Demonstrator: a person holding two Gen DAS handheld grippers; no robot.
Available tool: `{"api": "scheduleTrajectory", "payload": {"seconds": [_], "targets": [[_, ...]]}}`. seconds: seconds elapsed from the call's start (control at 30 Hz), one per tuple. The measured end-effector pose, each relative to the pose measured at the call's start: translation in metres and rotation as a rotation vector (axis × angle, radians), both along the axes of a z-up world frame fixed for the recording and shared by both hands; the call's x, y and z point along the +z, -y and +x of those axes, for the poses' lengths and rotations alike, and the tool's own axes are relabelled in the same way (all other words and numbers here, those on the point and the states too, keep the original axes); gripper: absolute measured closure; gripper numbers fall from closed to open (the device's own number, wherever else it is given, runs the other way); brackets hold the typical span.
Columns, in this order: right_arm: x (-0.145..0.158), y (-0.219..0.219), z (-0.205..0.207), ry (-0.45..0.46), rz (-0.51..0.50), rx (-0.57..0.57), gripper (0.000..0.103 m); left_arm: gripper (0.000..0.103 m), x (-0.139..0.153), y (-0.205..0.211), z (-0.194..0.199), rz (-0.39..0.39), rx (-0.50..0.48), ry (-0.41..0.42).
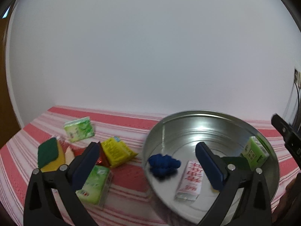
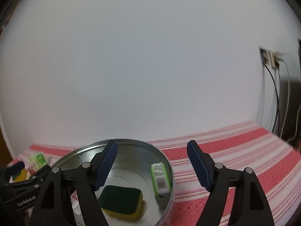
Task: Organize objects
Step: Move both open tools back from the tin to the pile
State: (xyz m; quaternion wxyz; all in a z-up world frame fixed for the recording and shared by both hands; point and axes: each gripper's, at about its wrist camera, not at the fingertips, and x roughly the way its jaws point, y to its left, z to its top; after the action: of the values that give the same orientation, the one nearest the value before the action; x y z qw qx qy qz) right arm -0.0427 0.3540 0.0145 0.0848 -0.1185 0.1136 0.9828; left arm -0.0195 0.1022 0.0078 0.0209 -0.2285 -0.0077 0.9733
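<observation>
A round metal basin [image 1: 165,130] stands on the red-striped cloth. In the left wrist view it holds a blue cloth wad [image 1: 163,164], a white packet with red print [image 1: 191,180] and a green carton [image 1: 255,153]. My left gripper [image 1: 146,150] is open and empty, over the basin's left rim. In the right wrist view the basin [image 2: 131,142] holds a green-and-yellow sponge [image 2: 120,199] and the green carton [image 2: 160,176]. My right gripper [image 2: 152,150] is open and empty above the basin's right side.
Left of the basin lie a second sponge [image 1: 49,154], two green tissue packs [image 1: 80,129] [image 1: 94,184], a yellow packet [image 1: 116,149] and a red wrapper [image 1: 102,160]. A wall rises behind. A socket with cables [image 2: 270,58] is at the right.
</observation>
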Motion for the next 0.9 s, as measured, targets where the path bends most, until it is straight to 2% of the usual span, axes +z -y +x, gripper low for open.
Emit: {"api": "scheduleTrajectory", "payload": {"seconds": [0.07,0.23,0.37,0.5,0.67,0.9], "targets": [[-0.001,0.003,0.008,-0.032,-0.007,0.006,0.025,0.000,0.001,0.009,0.004,0.011,0.009,-0.001],[0.004,0.026,0.031,-0.082,0.117,-0.027,0.025,0.000,0.004,0.027,0.016,-0.021,0.021,-0.032],[0.003,0.038,0.042,-0.130,0.127,-0.060,0.025,0.000,0.006,0.045,0.020,-0.039,0.043,-0.050],[0.006,0.045,0.060,-0.169,0.139,-0.106,0.025,0.000,0.008,0.065,0.021,-0.022,0.063,-0.055],[0.005,0.051,0.065,-0.156,0.114,-0.108,0.025,0.000,0.006,0.091,0.022,-0.017,0.080,-0.050],[0.000,0.082,0.063,-0.122,0.149,-0.056,0.025,0.000,0.009,0.118,0.019,-0.069,0.074,-0.076]]}}
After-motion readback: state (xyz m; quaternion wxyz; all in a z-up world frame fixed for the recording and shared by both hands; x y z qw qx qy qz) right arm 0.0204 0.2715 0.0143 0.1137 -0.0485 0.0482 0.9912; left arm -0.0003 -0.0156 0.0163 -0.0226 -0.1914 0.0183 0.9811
